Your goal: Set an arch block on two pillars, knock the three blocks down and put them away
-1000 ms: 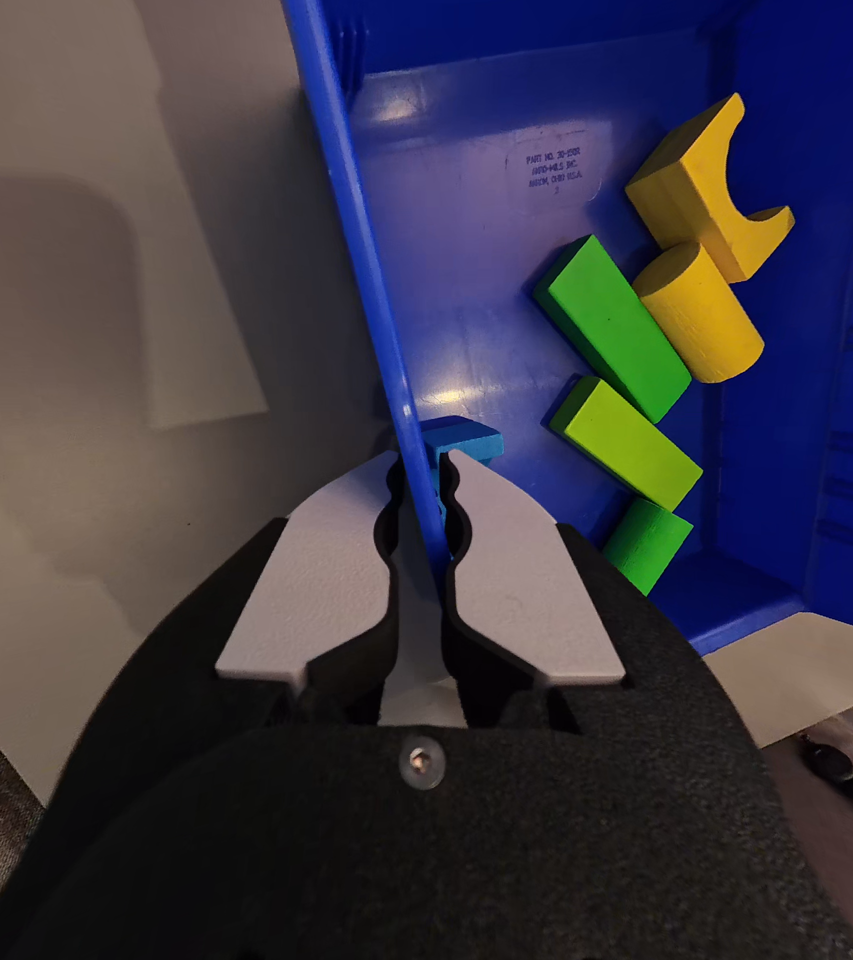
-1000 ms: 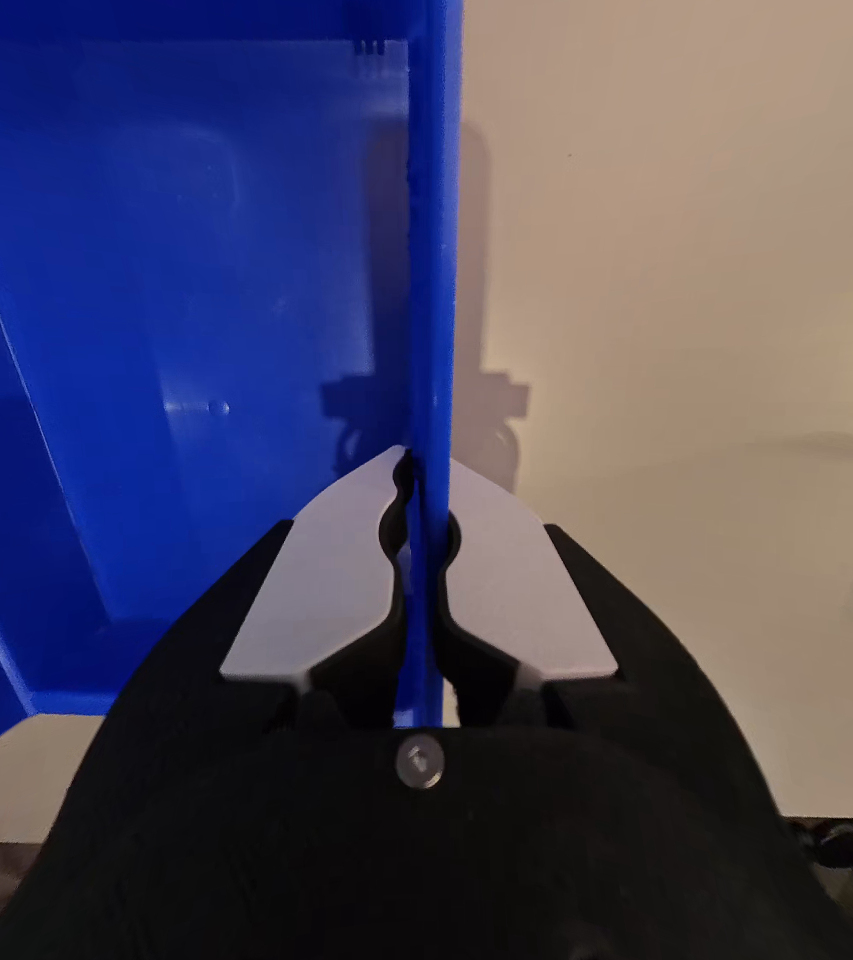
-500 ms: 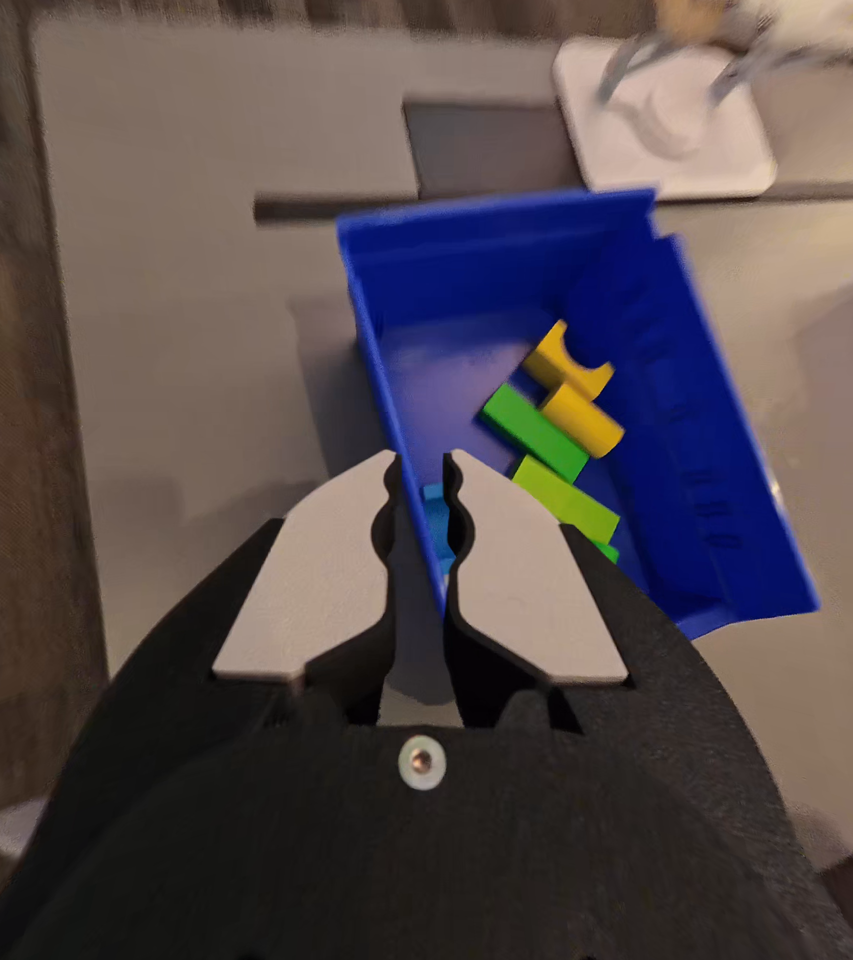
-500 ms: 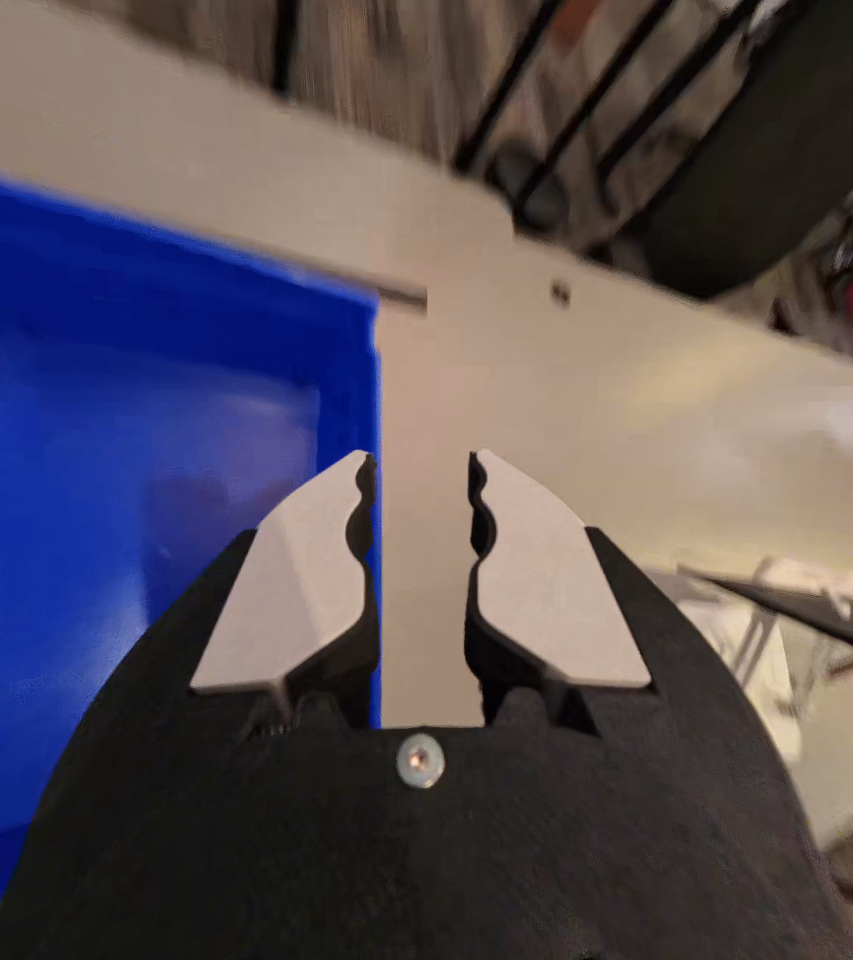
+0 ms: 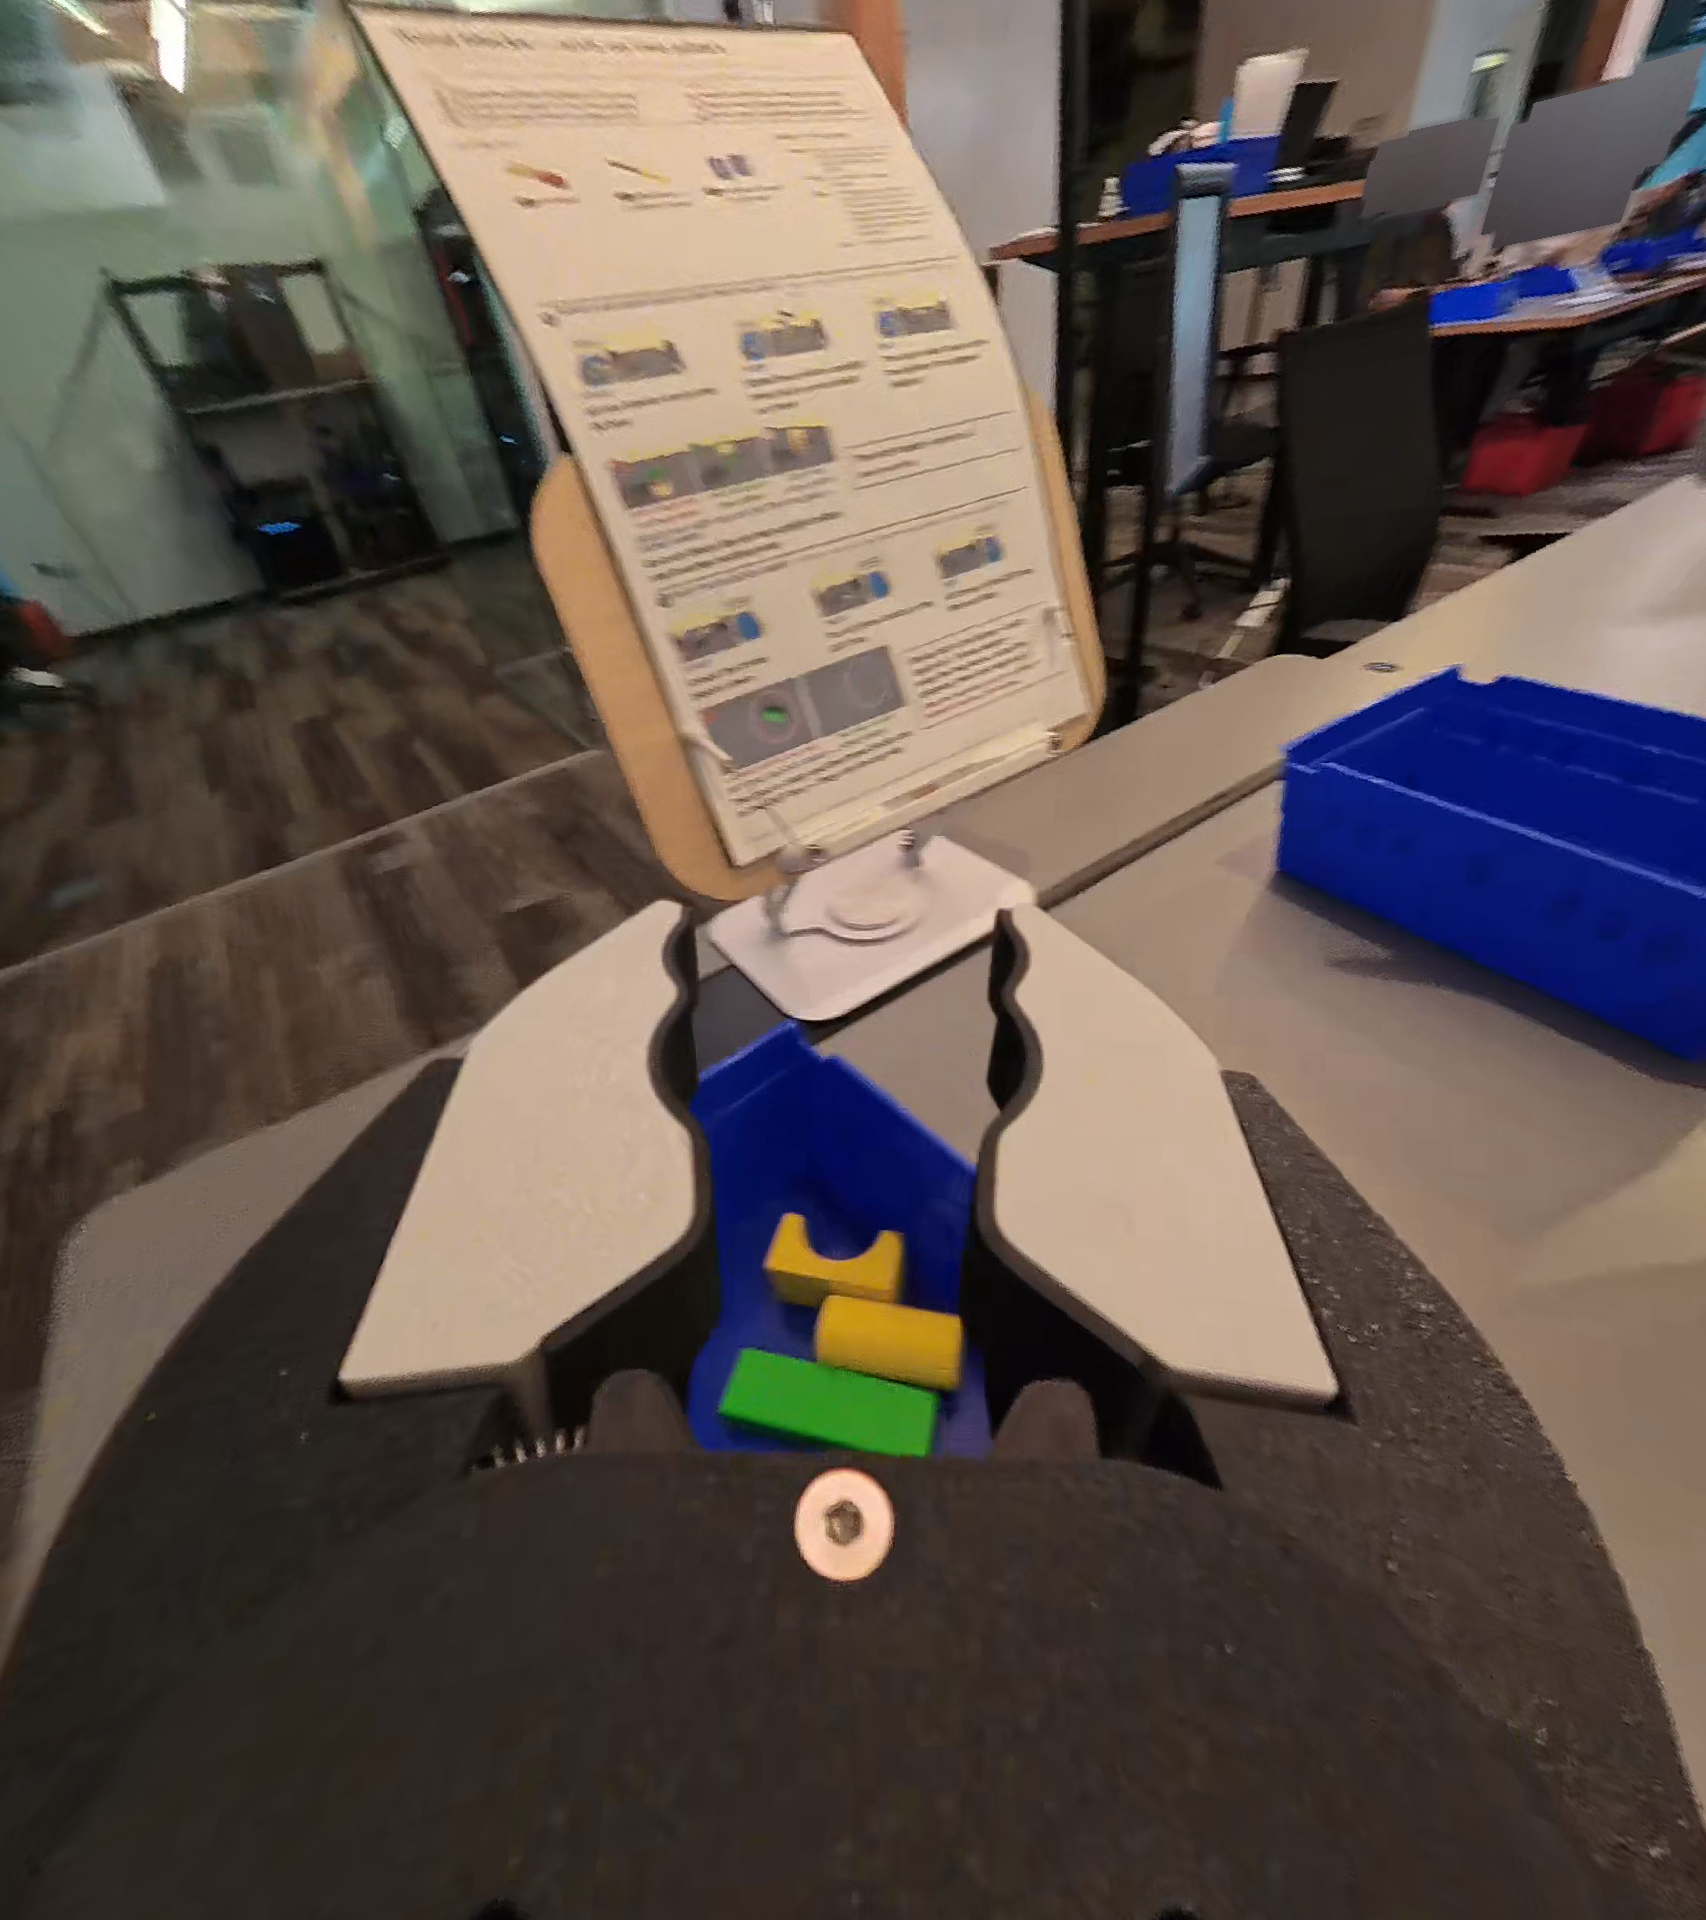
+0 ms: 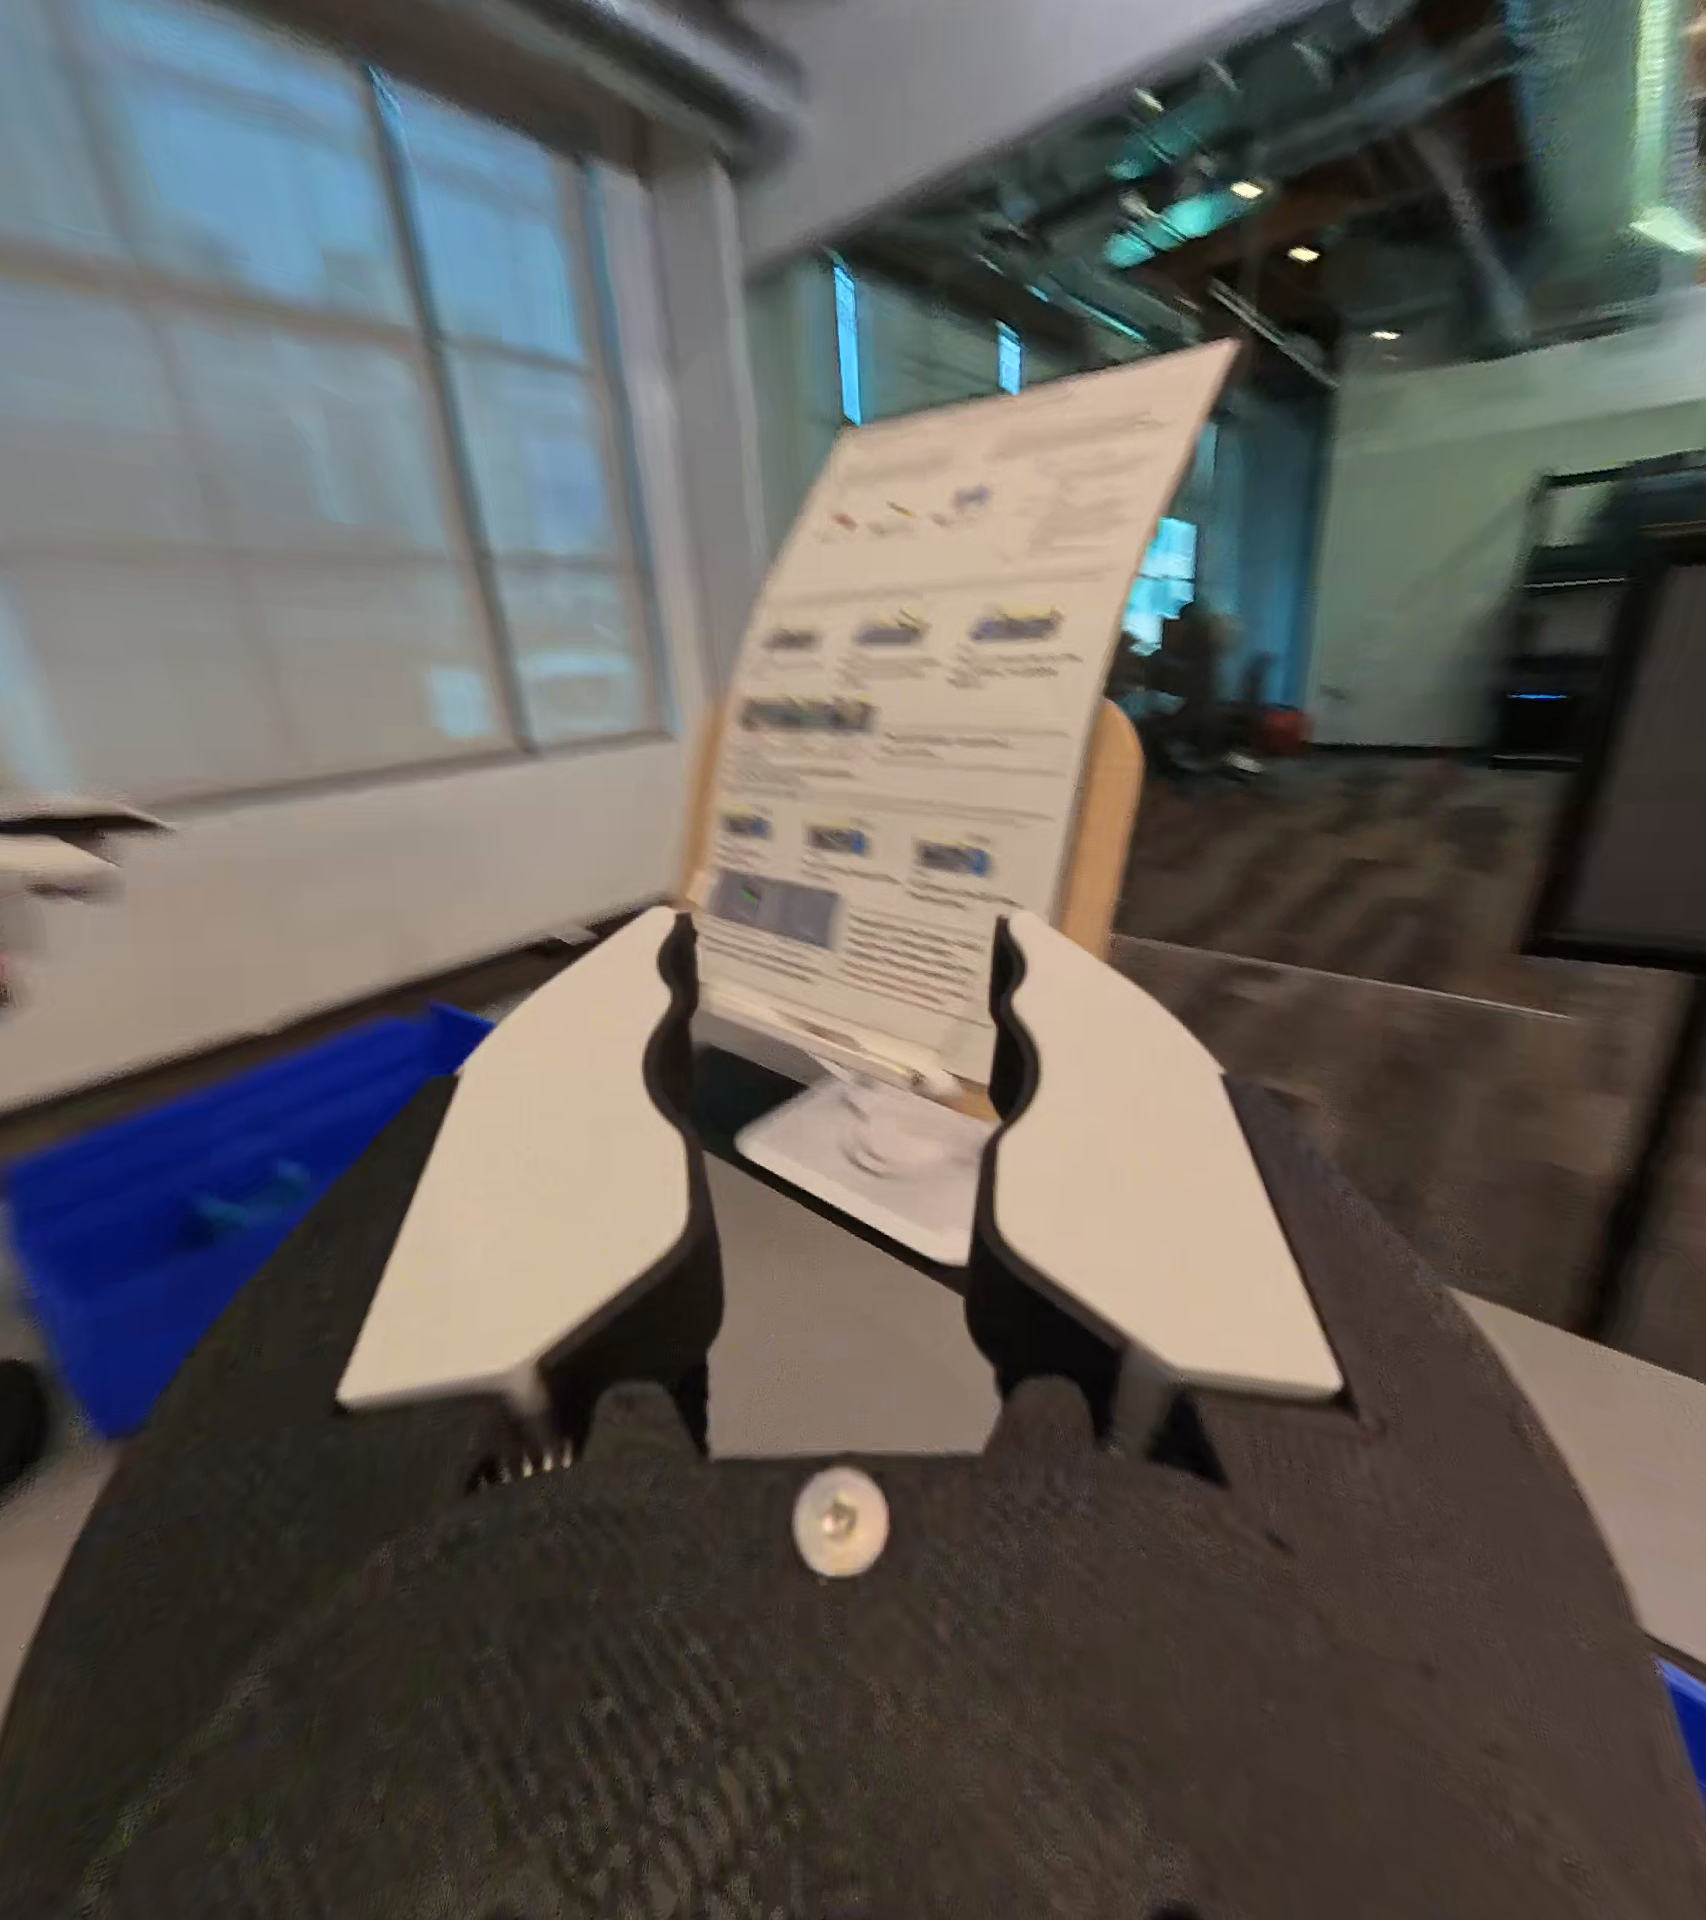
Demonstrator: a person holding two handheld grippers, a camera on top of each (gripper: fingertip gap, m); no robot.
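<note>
Blocks lie in the small blue bin (image 5: pixel 833 1132) seen between the fingers of the left gripper (image 5: pixel 838 997): a yellow arch block (image 5: pixel 833 1259) with its notch upward, a yellow cylinder (image 5: pixel 888 1340) just beside it, and a green bar (image 5: pixel 826 1403) nearest the camera. Both grippers are raised above the table (image 5: pixel 1348 1091), fingers apart, nothing held; the right gripper (image 6: pixel 841 997) points at an instruction sheet on a stand (image 6: pixel 916 748). A second, longer blue bin (image 5: pixel 1555 852) sits well apart to the right. Judged from this layout, the putting-away appears complete. Remaining risk: both views are blurred by motion, so a fast swing of either gripper could strike the stand or clip the bin wall and tip the blocks out. Whether further blocks remain outside the bin cannot be told. Compared with one second ago, each gripper has let go of a bin wall it was clamped on, opened its fingers wide, and lifted away to look across the room.
</note>
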